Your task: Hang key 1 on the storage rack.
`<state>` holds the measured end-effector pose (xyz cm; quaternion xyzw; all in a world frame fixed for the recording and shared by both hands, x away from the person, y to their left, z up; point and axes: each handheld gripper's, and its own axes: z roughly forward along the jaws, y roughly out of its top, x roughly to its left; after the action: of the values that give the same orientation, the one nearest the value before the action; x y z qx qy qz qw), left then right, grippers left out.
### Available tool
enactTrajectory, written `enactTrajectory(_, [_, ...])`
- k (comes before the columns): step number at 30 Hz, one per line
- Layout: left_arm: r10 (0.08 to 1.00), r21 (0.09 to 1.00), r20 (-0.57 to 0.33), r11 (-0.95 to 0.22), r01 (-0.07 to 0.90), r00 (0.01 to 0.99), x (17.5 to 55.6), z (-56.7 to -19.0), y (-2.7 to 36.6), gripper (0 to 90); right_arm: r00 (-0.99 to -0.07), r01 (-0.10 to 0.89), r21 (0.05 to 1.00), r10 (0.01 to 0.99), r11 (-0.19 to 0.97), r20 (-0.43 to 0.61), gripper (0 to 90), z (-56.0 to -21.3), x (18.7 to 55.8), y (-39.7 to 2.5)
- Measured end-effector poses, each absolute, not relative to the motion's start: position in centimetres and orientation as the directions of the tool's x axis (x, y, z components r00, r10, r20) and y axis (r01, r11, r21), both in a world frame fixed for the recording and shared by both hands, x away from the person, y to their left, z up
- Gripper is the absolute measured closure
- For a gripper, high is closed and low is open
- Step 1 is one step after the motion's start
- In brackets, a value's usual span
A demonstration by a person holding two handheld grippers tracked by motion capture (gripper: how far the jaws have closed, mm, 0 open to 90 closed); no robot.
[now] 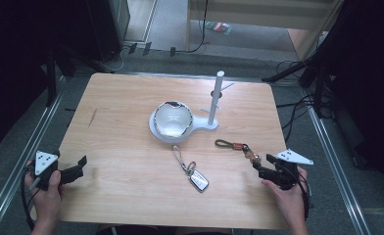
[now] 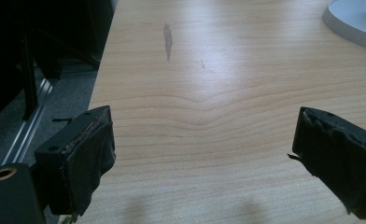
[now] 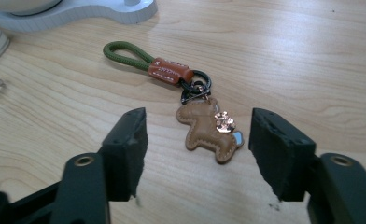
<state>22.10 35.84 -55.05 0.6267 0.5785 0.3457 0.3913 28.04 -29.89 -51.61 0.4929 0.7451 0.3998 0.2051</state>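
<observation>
lab-like recording room: dark stands (image 1: 322, 73), floor cables (image 1: 298, 110), lone wooden table (image 1: 121, 98).

Open table (image 1: 121, 186) lies at twelve o'clock of the left gripper (image 1: 81, 166); the white stand (image 1: 214, 100) perhaps blocks passage behind the bowl (image 1: 173, 118).

Left hand (image 1: 45, 193): gripping from behind, forearm entering from below
Left gripper (image 1: 80, 166): jaws spread wide, nothing between
Right hand (image 1: 290, 196): wrapped around the rear
Right gripper (image 1: 256, 167): jaws parted, pads facing inward, level
</observation>
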Motion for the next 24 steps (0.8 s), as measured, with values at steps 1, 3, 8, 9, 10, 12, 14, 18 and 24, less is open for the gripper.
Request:
enactTrajectory(1, [0.996,0.89,-0.019,-0.024,0.455,0.092,22.1,-55.1,35.8,6.0,-0.43,0.57,0.798,0.898,0.194,0.089,39.4,-51.6,28.0,-29.9])
enactTrajectory(3, [0.996,0.891,-0.021,-0.023,0.454,0.092,22.1,-55.1,35.8,6.0,-0.475,0.565,0.79,0.877,0.239,0.075,43.7,-51.0,28.9,-29.8])
enactTrajectory(8, [0.995,0.891,-0.02,-0.026,0.454,0.096,22.1,-55.0,35.8,6.0,-0.527,0.551,0.77,0.85,0.322,0.022,43.8,-50.1,30.3,-29.4])
enactTrajectory(9, [0.995,0.891,-0.02,-0.025,0.453,0.096,22.1,-55.1,35.8,6.0,-0.527,0.551,0.77,0.85,0.322,0.022,43.8,-50.1,30.3,-29.4])
enactTrajectory(10, [0.995,0.891,-0.022,-0.025,0.453,0.098,22.0,-55.1,35.9,6.0,-0.544,0.537,0.766,0.839,0.354,-0.007,44.5,-49.6,30.9,-29.2])
enactTrajectory(12, [0.995,0.891,-0.021,-0.026,0.454,0.099,22.0,-55.1,35.9,6.0,-0.546,0.528,0.764,0.838,0.371,-0.03,44.5,-49.3,31.2,-29.1])
enactTrajectory(14, [0.995,0.891,-0.021,-0.026,0.454,0.098,22.0,-55.1,35.8,6.0,-0.546,0.527,0.76,0.837,0.381,-0.041,44.5,-49.1,31.3,-28.9])
enactTrajectory(18, [0.995,0.889,-0.019,-0.029,0.458,0.099,22.1,-55.0,35.8,6.0,-0.568,0.515,0.733,0.817,0.444,-0.096,43.7,-48.7,32.0,-28.3])
enactTrajectory(24, [0.995,0.889,-0.021,-0.026,0.458,0.098,22.1,-55.1,35.8,6.0,-0.632,0.528,0.661,0.766,0.533,-0.113,40.1,-48.2,33.6,-27.4])
